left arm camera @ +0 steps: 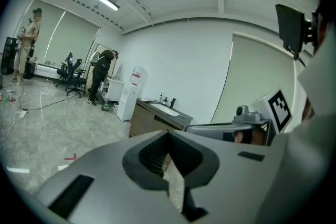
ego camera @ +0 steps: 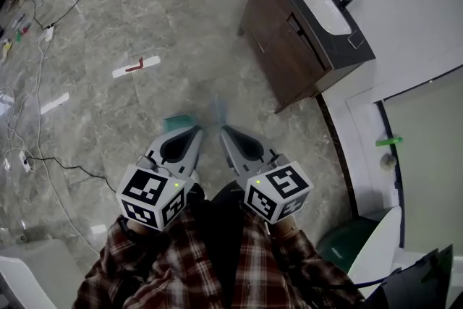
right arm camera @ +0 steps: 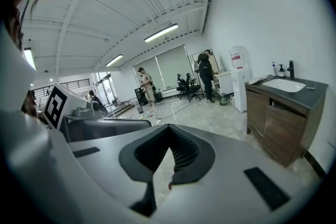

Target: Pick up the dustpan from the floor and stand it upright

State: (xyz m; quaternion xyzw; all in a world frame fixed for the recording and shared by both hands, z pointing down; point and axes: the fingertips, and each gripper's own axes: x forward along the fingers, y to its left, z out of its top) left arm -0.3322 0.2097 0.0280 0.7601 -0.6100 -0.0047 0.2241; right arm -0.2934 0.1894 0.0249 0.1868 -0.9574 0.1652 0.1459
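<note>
A small teal patch (ego camera: 179,122), which may be part of the dustpan, shows on the marble floor just beyond my left gripper; the rest is hidden and I cannot tell how it lies. In the head view my left gripper (ego camera: 197,131) and right gripper (ego camera: 225,131) are held side by side close to the person's body, pointing forward and slightly down, well above the floor. Both are shut with nothing between the jaws, as the left gripper (left arm camera: 168,134) and right gripper (right arm camera: 169,128) show in their own views. No dustpan appears in either gripper view.
A dark wooden vanity (ego camera: 289,47) with a white sink stands ahead on the right by the wall. A white strip with a red mark (ego camera: 136,66) lies on the floor ahead. Cables (ego camera: 43,155) run along the left. A green bin (ego camera: 349,242) sits at lower right. People (right arm camera: 143,81) stand far off.
</note>
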